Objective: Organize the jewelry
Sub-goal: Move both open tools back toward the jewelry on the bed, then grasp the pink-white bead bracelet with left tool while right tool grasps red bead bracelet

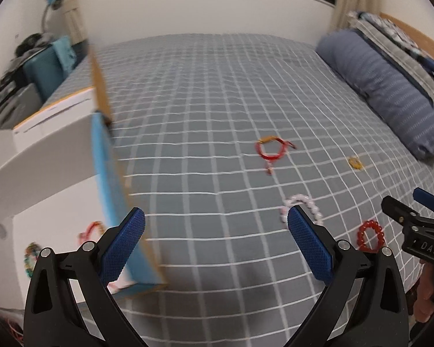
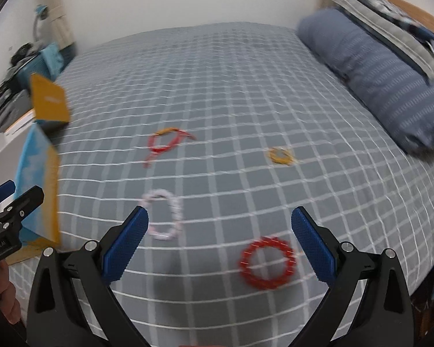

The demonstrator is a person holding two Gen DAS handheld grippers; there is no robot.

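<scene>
Both grippers, left [image 1: 216,222] and right [image 2: 220,222], hover with fingers wide, holding nothing. Left to right on the bed [image 2: 246,86]: box [image 2: 40,190], pink bracelet [image 2: 165,217], red bracelet [image 2: 266,262], 2 more beyond. The frames are blurred; a hurried pinch could snag the sheet.

A red beaded bracelet [image 2: 266,263], a closed ring of round glossy beads, lies flat on the grey white-checked bedsheet [image 2: 231,86]. Near it, toward the open blue-and-tan cardboard box [image 1: 112,190], lies a pale pink-and-white beaded bracelet [image 2: 163,215], pulled into a long oval. Farther from the red beaded bracelet rests a thin red cord bracelet [image 2: 165,143] with a tan section and loose tails. A small gold-coloured ring-shaped piece [image 2: 281,155] lies apart, nearer the pillow side. Inside the box, blurred, lie two colourful bracelets [image 1: 91,230].
</scene>
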